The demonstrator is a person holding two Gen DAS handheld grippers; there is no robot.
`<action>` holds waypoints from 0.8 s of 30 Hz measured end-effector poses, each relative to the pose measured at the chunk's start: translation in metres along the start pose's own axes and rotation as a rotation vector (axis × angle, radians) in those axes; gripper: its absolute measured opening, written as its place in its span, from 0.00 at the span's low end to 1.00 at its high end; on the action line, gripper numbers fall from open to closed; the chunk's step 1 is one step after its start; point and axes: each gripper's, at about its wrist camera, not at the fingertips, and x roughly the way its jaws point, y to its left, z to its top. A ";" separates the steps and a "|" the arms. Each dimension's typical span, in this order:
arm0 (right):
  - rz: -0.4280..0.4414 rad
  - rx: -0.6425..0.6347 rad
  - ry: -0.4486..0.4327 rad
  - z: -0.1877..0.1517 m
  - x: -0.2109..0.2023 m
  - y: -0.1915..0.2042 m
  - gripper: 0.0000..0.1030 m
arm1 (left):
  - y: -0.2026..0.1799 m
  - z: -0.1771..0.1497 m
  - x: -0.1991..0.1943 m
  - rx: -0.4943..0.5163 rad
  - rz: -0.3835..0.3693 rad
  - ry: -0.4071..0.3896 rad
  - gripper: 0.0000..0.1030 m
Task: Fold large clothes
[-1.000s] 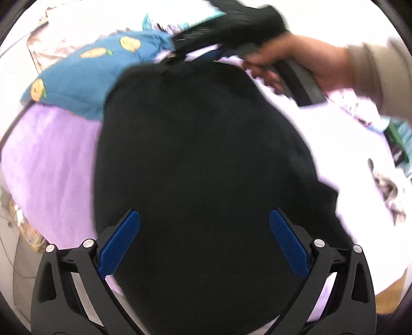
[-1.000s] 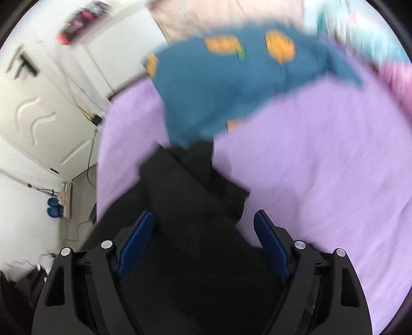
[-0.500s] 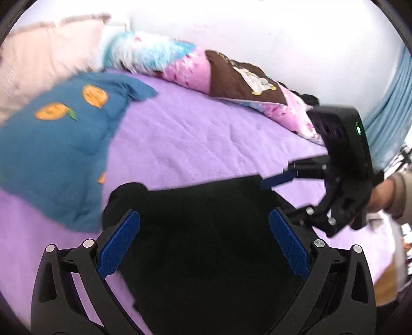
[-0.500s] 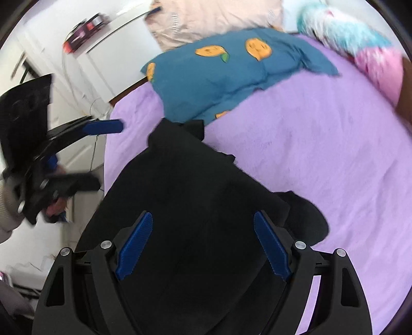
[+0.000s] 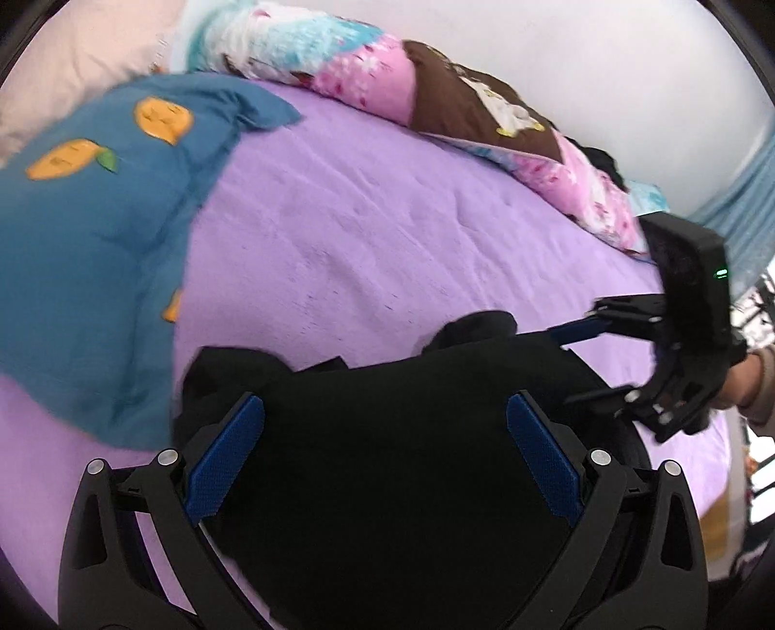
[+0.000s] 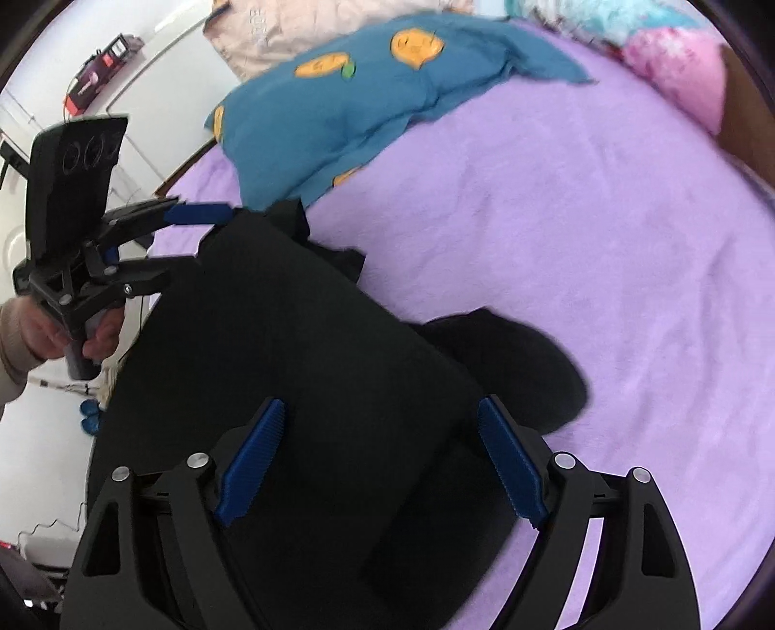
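Note:
A black garment (image 5: 387, 436) lies in a folded heap on the purple bedsheet (image 5: 387, 218). My left gripper (image 5: 385, 436) hovers over its near part, with the blue pads wide apart and nothing pinched between them. The right gripper (image 5: 562, 366) shows at the garment's right edge, held by a hand, with its jaws spread. In the right wrist view my right gripper (image 6: 382, 450) stands open above the black garment (image 6: 290, 339). The left gripper (image 6: 213, 237) is open at the cloth's far left corner. A dark lobe of the garment sticks out to the right.
A blue pillow with orange fruit prints (image 5: 97, 218) lies beside the garment on the left. A pink, teal and brown blanket (image 5: 436, 97) runs along the far wall. A beige pillow (image 6: 300, 29) sits at the head. The bed's edge and the floor with cables (image 6: 58, 387) are at left.
Both views have swung from close over the black garment to looking across the bed. The grippers have drawn apart to opposite sides of the garment. Both stay open.

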 end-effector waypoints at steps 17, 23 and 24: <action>0.158 -0.255 -0.038 -0.156 -0.075 0.139 0.77 | -0.177 -0.195 -0.103 -0.004 0.091 0.020 0.94; 0.135 -0.194 0.000 -0.180 -0.045 0.124 0.75 | -0.180 -0.226 -0.080 0.006 0.068 0.050 0.94; 0.130 -0.189 0.004 -0.183 -0.042 0.122 0.74 | -0.179 -0.230 -0.078 0.018 0.063 0.041 0.94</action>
